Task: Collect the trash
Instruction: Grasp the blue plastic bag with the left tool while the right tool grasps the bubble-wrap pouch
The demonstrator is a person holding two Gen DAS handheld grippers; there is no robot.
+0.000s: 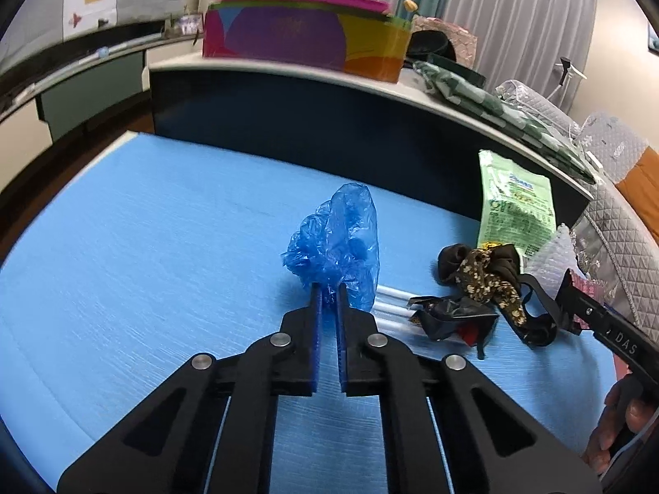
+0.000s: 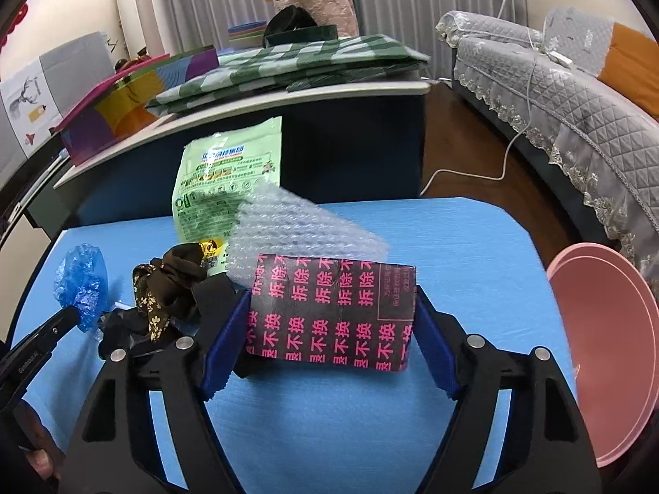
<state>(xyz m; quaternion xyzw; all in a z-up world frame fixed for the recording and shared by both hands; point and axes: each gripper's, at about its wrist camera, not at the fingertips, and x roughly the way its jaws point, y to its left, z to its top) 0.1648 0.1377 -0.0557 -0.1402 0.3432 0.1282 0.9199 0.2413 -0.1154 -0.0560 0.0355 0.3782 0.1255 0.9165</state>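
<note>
Two pieces of trash are in your reach on the blue surface [image 2: 473, 238]. Your left gripper [image 1: 328, 296] has its jaws nearly together, pinched on the crumpled blue plastic bag [image 1: 335, 243]; it is featherlight and slippery, so hold it by the bunched lower end. Your right gripper [image 2: 331, 321] has its jaws wide, flanking the black packet with pink lettering [image 2: 333, 313] near the front edge; whether the pads press on it I cannot tell. That packet looks thin and crinkly and will probably buckle, so grip its short sides. Bubble wrap [image 2: 296, 226] lies just behind it.
</note>
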